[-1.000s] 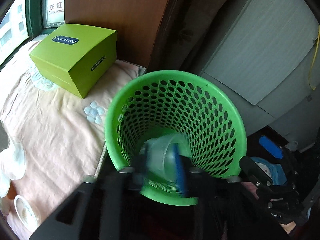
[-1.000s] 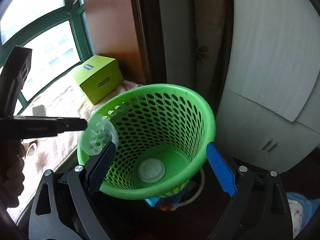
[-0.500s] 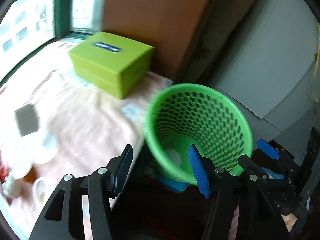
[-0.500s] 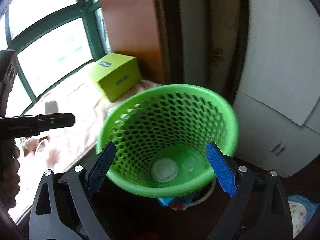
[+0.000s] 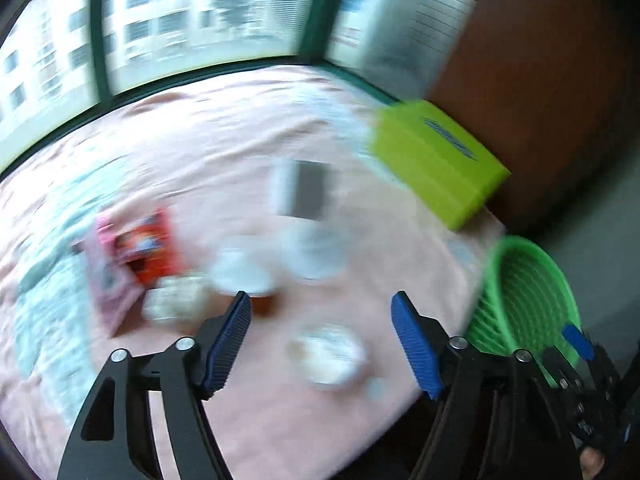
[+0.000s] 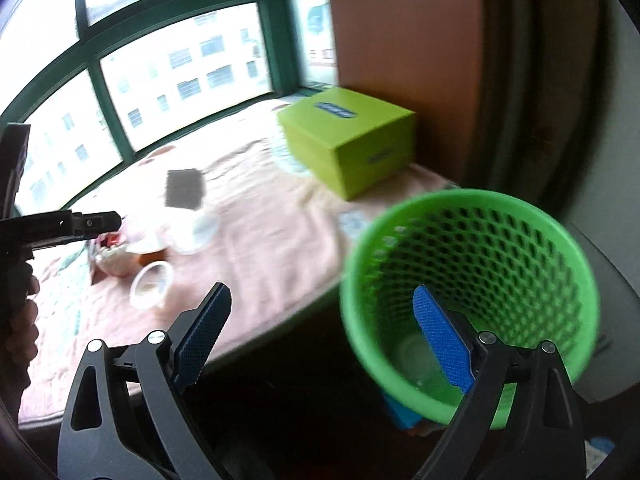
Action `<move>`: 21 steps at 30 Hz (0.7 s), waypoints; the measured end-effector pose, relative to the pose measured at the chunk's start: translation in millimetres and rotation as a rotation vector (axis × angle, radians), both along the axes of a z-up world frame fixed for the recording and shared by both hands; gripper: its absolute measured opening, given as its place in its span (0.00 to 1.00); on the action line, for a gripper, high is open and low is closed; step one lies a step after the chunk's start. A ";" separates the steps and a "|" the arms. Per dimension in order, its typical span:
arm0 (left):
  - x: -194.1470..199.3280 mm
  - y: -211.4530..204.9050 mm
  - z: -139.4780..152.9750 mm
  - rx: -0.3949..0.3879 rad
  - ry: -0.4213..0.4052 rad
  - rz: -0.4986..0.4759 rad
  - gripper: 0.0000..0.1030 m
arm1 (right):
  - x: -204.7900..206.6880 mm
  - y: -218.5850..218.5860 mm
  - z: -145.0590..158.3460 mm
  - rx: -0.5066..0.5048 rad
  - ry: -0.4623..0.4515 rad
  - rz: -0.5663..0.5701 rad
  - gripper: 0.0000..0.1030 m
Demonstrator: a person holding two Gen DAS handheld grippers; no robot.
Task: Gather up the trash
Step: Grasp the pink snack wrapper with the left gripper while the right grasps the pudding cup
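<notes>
The green mesh basket [image 5: 528,300] stands off the table's right edge, with clear plastic pieces in its bottom [image 6: 416,360]. Blurred trash lies on the pink cloth: a small clear cup [image 5: 326,354] just past my left gripper [image 5: 322,304], more clear cups [image 5: 240,272] and a red and pink packet [image 5: 136,248] beyond. The left jaws are opening and nothing is between them. My right gripper [image 6: 320,296] is open and empty, its right finger over the basket [image 6: 472,264]. The small cup [image 6: 150,284] lies to its left.
A lime green box [image 5: 436,164] sits at the back right of the table by a brown panel. A dark flat card [image 6: 184,188] lies mid-cloth. Green-framed windows [image 6: 92,80] run behind. A hand [image 6: 16,320] holds the left tool at that view's left edge.
The left gripper let go of the clear cup over the basket, then swung left over the table with its jaws widening. The right gripper also swung left, still open.
</notes>
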State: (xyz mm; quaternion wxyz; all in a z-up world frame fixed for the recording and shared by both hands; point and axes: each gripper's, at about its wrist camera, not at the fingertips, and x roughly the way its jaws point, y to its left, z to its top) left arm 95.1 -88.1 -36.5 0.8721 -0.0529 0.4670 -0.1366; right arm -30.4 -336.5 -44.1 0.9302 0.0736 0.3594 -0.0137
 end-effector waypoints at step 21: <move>91.8 183.8 -71.6 -0.082 0.158 0.471 0.88 | 56.0 98.3 -20.3 0.007 0.064 0.231 0.89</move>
